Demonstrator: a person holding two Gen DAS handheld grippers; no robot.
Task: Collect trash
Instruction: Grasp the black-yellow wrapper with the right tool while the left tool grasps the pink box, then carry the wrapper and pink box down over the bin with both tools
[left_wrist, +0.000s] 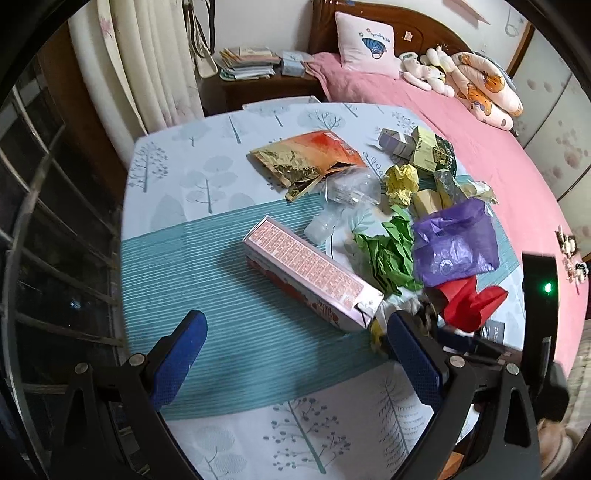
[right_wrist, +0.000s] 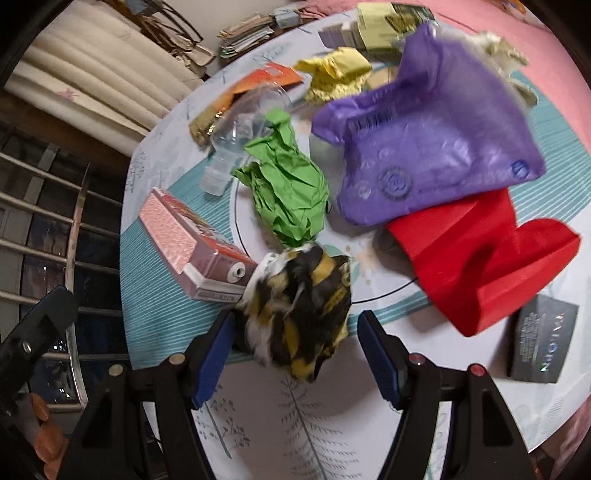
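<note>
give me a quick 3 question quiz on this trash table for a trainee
1. True or false: the right gripper is clamped shut on the red bag.
2. What lies between the right gripper's fingers? A) green paper B) black-and-yellow wad C) purple bag
3. Which carton lies ahead of the open left gripper?

Key: 1. False, it is open, off the bag. 2. B. 3. The pink carton.
</note>
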